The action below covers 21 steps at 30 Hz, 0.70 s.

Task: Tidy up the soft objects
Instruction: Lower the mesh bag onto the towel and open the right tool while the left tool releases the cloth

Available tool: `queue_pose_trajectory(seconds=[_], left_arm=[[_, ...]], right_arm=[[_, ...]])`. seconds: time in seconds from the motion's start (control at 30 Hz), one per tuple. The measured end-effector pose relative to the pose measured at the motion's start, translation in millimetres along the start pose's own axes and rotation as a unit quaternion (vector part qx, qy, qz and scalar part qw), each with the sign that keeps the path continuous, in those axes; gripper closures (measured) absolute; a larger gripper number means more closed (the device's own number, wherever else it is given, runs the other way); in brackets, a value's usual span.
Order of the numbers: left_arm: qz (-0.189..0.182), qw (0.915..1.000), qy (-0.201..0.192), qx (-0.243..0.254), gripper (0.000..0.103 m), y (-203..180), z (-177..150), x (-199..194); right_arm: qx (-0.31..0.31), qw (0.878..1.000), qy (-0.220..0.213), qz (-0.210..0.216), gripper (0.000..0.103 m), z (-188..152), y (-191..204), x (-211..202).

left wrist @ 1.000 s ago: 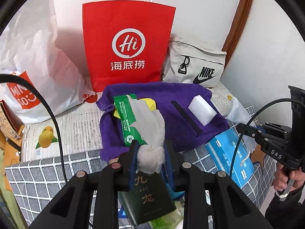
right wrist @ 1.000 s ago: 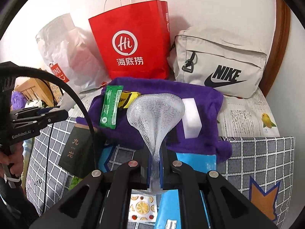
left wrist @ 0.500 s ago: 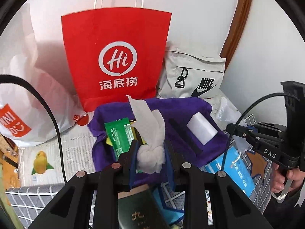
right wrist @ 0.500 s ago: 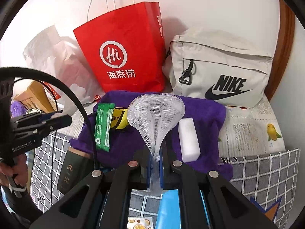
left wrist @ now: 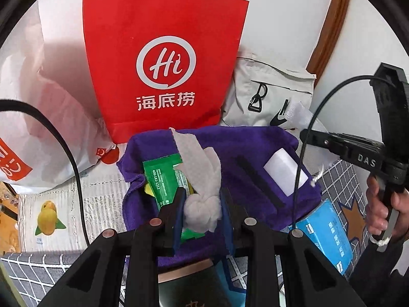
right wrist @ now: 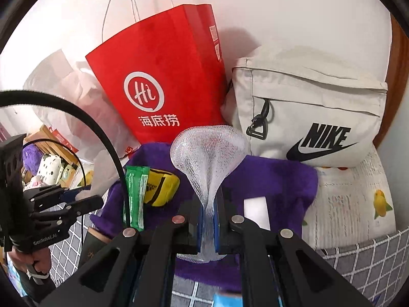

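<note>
My left gripper [left wrist: 202, 211] is shut on a knotted white cloth [left wrist: 203, 192] and holds it above a purple towel [left wrist: 250, 151]. On the towel lie a green sachet [left wrist: 161, 179], a white foam block [left wrist: 283, 174] and a black strip [left wrist: 258, 181]. My right gripper [right wrist: 209, 226] is shut on a white foam net sleeve [right wrist: 208, 153], which fans out above the same purple towel [right wrist: 278, 179]. A yellow pouch [right wrist: 159, 188] and the green sachet [right wrist: 135, 197] lie on the towel's left part.
A red paper bag [left wrist: 163, 58] and a beige Nike bag [right wrist: 311, 112] stand against the wall behind the towel. A white plastic bag [left wrist: 30, 117] sits at the left. A blue pack [left wrist: 329, 232] and a dark packet [left wrist: 191, 289] lie on the checked cover.
Both grippers have moved forward toward the towel and the bags, each still holding its item. The towel and red bag look nearer and larger in both views.
</note>
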<state>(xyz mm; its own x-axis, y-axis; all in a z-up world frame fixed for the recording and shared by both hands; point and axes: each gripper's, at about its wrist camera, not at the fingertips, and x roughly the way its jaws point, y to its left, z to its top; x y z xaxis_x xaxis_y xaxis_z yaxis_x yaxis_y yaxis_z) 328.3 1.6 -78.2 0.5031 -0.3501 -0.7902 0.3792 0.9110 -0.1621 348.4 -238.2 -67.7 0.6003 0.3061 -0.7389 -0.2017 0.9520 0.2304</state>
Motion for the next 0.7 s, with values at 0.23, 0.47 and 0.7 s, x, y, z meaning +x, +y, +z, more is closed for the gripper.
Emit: queue_pose_trajectory(seconds=[0.23, 0.47, 0.7], left_arm=[[0.004, 0.9999, 0.006, -0.01, 0.078, 7, 0, 6], [0.004, 0.9998, 0.016, -0.009, 0.078, 9, -2, 13], [0.001, 0.9997, 0.021, -0.014, 0.078, 13, -3, 17]], right_arm=[[-0.007, 1.0, 0.026, -0.007, 0.096, -3, -3, 20], [-0.029, 0.998, 0.062, -0.015, 0.096, -11, 3, 45], [-0.031, 0.994, 0.102, 0.0, 0.092, -20, 5, 70]])
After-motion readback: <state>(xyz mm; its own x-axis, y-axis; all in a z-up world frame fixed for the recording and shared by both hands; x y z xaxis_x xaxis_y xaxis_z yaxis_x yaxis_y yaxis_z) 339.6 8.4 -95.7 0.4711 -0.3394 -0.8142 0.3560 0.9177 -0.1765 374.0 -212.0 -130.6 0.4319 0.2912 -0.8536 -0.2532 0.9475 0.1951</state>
